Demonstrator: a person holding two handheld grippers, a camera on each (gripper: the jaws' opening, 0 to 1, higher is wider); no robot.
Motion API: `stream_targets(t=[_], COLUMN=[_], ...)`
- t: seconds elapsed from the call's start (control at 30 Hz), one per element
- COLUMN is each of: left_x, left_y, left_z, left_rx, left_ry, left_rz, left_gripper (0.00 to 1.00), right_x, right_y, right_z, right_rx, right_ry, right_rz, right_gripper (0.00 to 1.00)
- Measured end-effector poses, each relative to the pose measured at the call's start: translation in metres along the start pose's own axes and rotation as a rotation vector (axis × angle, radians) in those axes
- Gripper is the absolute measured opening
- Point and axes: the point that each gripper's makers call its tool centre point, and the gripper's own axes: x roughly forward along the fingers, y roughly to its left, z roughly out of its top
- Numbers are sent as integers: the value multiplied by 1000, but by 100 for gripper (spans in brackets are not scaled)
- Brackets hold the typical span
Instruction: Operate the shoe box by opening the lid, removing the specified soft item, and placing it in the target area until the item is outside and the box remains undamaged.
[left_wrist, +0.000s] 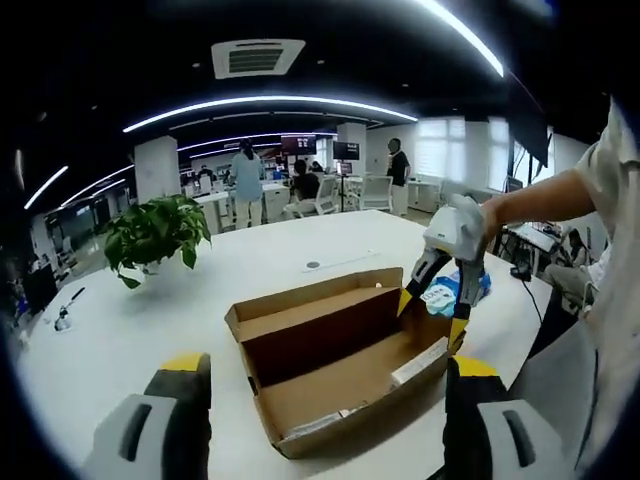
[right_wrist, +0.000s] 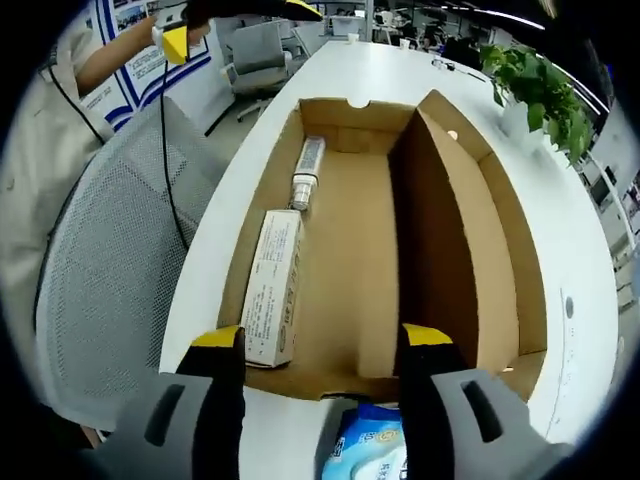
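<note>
Right tool (left_wrist: 437, 300) grips blue-white soft pack (left_wrist: 446, 291) over open shoe box (left_wrist: 330, 362) on table (left_wrist: 250, 270); left tool (left_wrist: 325, 400) spread, holding nothing.

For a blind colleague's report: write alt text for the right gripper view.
An open brown cardboard shoe box lies on a white table, holding a long white carton and a small tube along its left wall. The right gripper hovers at its near edge with a blue-and-white soft packet between its fingers.
</note>
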Motion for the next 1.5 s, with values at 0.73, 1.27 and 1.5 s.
stream_targets(t=[0.73, 1.27, 1.5], left_x=[-3, -3, -3], left_y=[-4, -7, -8], left_z=[-8, -12, -13], left_rx=[-7, -11, -10], left_ry=[13, 18, 21], left_rz=[10, 9, 9], left_gripper=[99, 98, 98], right_x=[-1, 16, 16], right_y=[6, 12, 10], right_z=[2, 7, 6], right_rx=[-31, -39, -22], right_ry=[-5, 2, 20], right_rz=[10, -22, -49], right_gripper=[46, 19, 16])
